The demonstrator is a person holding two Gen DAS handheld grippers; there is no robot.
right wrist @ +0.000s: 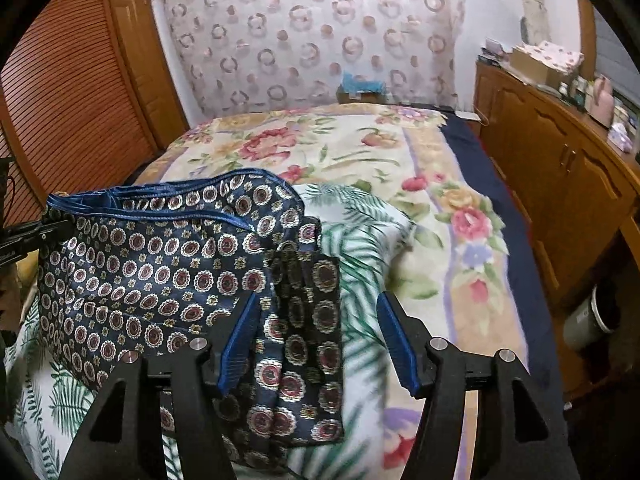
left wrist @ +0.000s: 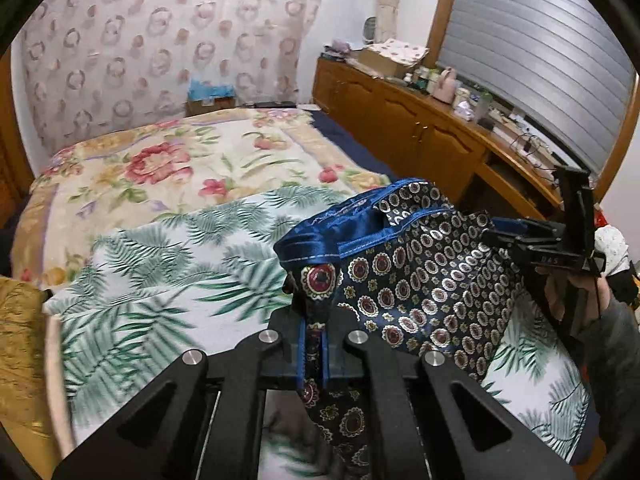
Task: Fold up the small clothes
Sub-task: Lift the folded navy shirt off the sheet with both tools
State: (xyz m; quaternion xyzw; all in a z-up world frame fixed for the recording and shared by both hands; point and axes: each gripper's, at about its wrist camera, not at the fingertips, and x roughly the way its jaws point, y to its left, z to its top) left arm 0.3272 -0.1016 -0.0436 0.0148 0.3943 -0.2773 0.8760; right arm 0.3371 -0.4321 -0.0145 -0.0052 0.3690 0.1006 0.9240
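We had the left gripper (left wrist: 314, 354) clamped on the blue patterned shorts (left wrist: 420, 280) over the leaf-print sheet (left wrist: 160, 264), while our right gripper (right wrist: 316, 344) was wide apart.

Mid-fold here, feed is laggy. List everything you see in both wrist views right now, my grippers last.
Patterned shorts: one, navy with red medallions, blue waistband, lifted over the bed.
Palm-leaf sheet: one, white and green, under the shorts.
Floral blanket: one, cream and pink, on the bed behind.
Wooden cabinet: one, brown, cluttered top, right side.
Louvred door: one, brown, left wall.
Left gripper: shut on the shorts.
Right gripper: open, fabric hanging between its fingers.
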